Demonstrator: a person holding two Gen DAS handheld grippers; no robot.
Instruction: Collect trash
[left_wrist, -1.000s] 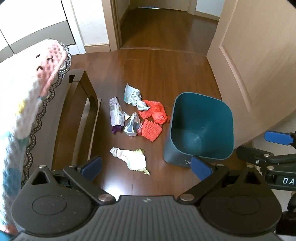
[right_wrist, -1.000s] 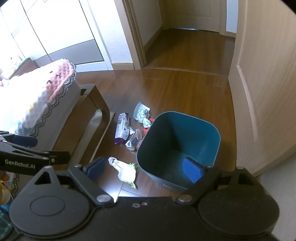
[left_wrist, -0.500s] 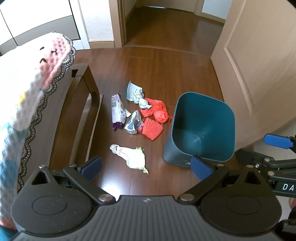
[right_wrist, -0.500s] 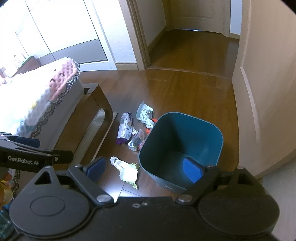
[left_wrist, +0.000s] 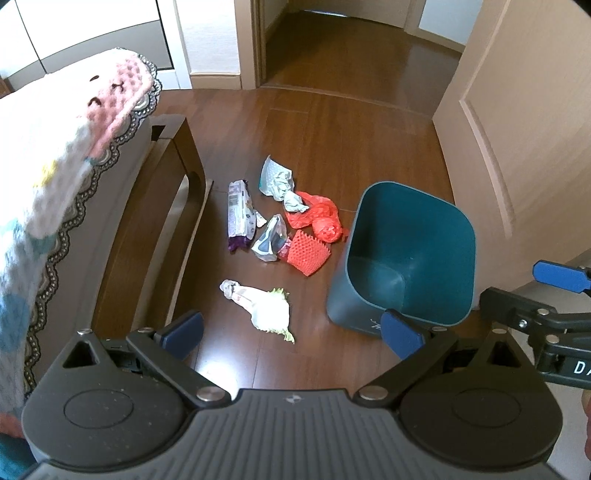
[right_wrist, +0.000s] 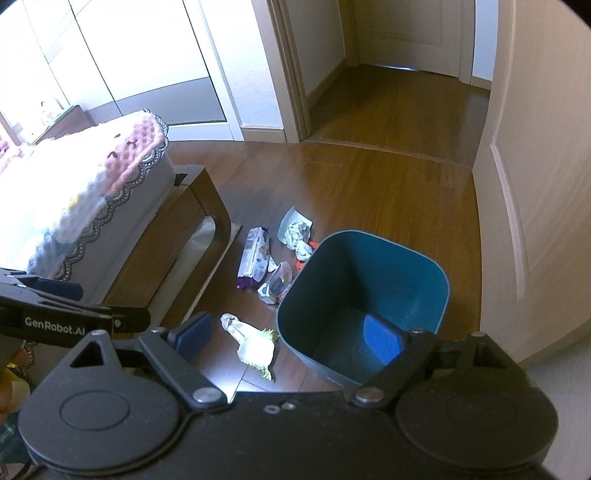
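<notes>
Several pieces of trash lie on the wooden floor left of an empty teal bin (left_wrist: 408, 254) (right_wrist: 364, 299). Nearest me is a white crumpled wrapper with a green edge (left_wrist: 263, 309) (right_wrist: 251, 345). Farther off are a purple packet (left_wrist: 239, 214) (right_wrist: 254, 260), a silver pouch (left_wrist: 269, 240), a red mesh piece (left_wrist: 308, 253), a red plastic bag (left_wrist: 319, 219) and a crumpled grey wrapper (left_wrist: 277, 179) (right_wrist: 295, 230). My left gripper (left_wrist: 291, 332) hangs open high above the white wrapper, holding nothing. My right gripper (right_wrist: 288, 336) is open above the bin's near rim, also holding nothing.
A dark wooden bed frame (left_wrist: 155, 236) with a crocheted pink and white blanket (left_wrist: 62, 147) runs along the left. An open door (left_wrist: 524, 122) stands right of the bin. A doorway (left_wrist: 354, 48) leads to a hallway beyond. The right gripper's finger (left_wrist: 561, 277) shows at the left wrist view's edge.
Both views have tilted slightly, showing a little more of the room beyond. The trash and the bin have not moved, and both grippers stay open.
</notes>
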